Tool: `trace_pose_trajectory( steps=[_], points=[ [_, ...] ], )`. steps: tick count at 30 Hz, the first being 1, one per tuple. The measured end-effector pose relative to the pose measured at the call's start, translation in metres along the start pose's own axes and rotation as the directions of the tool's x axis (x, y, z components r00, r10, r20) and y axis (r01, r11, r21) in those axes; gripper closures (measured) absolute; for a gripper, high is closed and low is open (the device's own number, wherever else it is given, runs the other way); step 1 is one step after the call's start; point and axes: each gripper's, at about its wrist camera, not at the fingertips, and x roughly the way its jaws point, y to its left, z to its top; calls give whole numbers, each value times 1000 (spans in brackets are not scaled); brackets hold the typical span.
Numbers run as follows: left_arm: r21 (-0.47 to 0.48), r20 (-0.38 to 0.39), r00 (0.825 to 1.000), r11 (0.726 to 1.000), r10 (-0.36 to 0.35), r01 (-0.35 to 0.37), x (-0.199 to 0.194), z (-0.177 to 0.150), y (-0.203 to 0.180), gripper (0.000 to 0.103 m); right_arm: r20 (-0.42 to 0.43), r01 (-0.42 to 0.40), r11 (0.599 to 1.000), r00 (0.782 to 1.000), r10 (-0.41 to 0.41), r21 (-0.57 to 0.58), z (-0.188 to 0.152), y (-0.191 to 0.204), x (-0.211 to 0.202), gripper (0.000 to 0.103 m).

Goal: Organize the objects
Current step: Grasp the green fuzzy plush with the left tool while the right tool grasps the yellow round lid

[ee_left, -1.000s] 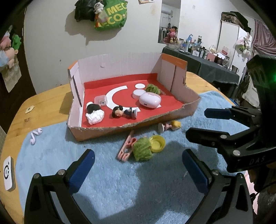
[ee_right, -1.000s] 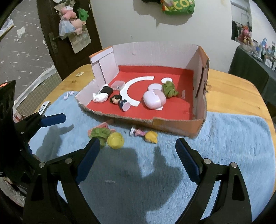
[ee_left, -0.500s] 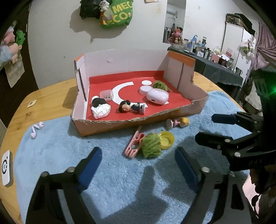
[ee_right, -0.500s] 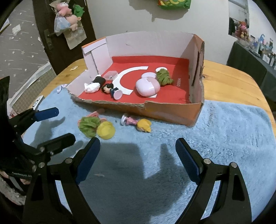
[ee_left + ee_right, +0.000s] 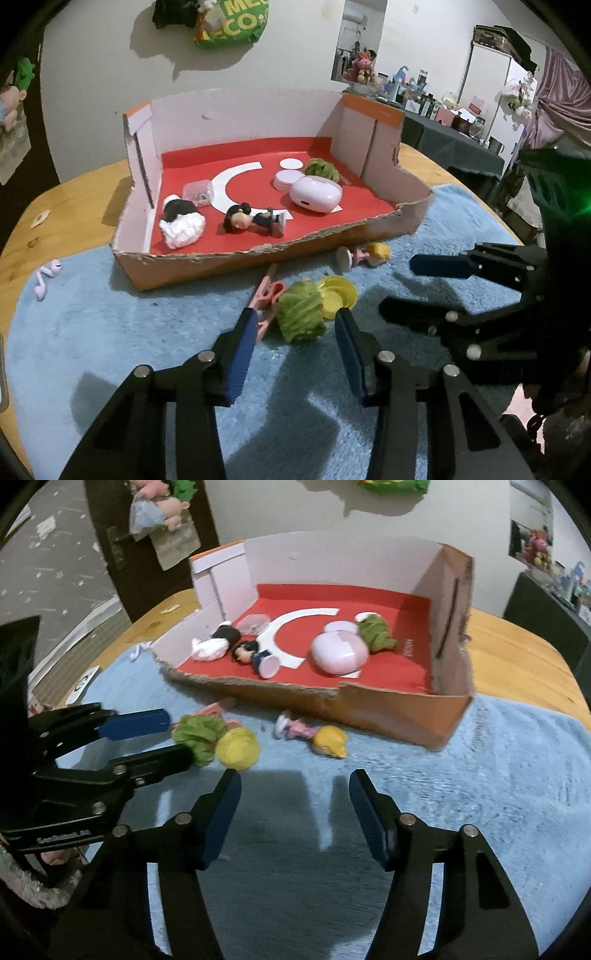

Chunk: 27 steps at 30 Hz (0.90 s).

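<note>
on the blue towel [image 5: 110, 332] covering the wooden counter [image 5: 74, 199], the left tool [image 5: 293, 334] has its jaws closing around a green scrunchie [image 5: 301, 314], which sits between the pads without being pressed yet, touching a pink clothespin [image 5: 266, 295] and a yellow cap [image 5: 338, 297]. the right tool [image 5: 293, 805] is also closing, its jaws apart over bare towel, nothing between them, just short of a blonde doll [image 5: 317, 736] lying in front of the cardboard box [image 5: 406, 206]. inside the box lie a dark-haired doll [image 5: 255, 219], a pink case [image 5: 316, 194] and another green scrunchie [image 5: 321, 170].
</note>
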Motion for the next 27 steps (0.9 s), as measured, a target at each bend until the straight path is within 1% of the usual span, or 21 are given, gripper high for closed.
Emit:
trace_pose_trajectory(
  steps=[2, 3, 5, 7, 11, 17, 23, 27],
  points=[
    [-5, -9, 1000, 1000, -21, 21, 4, 2, 0, 70, -5, -11, 1000, 1000, 11, -21, 0, 5, 3, 49],
    [-7, -11, 1000, 1000, -29, 29, 5, 3, 0, 71, -8, -14, 1000, 1000, 14, -28, 1, 7, 4, 49],
    [-8, -15, 999, 999, -35, 35, 8, 4, 0, 76, -12, -19, 999, 1000, 19, -46, 1, 11, 8, 49],
    [-10, -16, 999, 999, -37, 37, 9, 6, 0, 76, -14, -25, 998, 1000, 25, -58, 2, 13, 11, 52],
    [-13, -16, 999, 999, -33, 33, 10, 7, 2, 78, -18, -40, 996, 999, 38, -76, 4, 16, 17, 55],
    [-30, -21, 999, 999, -46, 46, 11, 9, 9, 77, -16, -51, 994, 999, 49, -93, 10, 17, 21, 55],
    [-14, -21, 998, 998, -54, 54, 14, 9, 11, 77, -23, -72, 985, 997, 70, -155, 11, 22, 24, 55],
    [-16, -21, 997, 997, -76, 76, 15, 10, 14, 78, -28, -113, 979, 994, 110, -170, 14, 21, 29, 59]
  ],
)
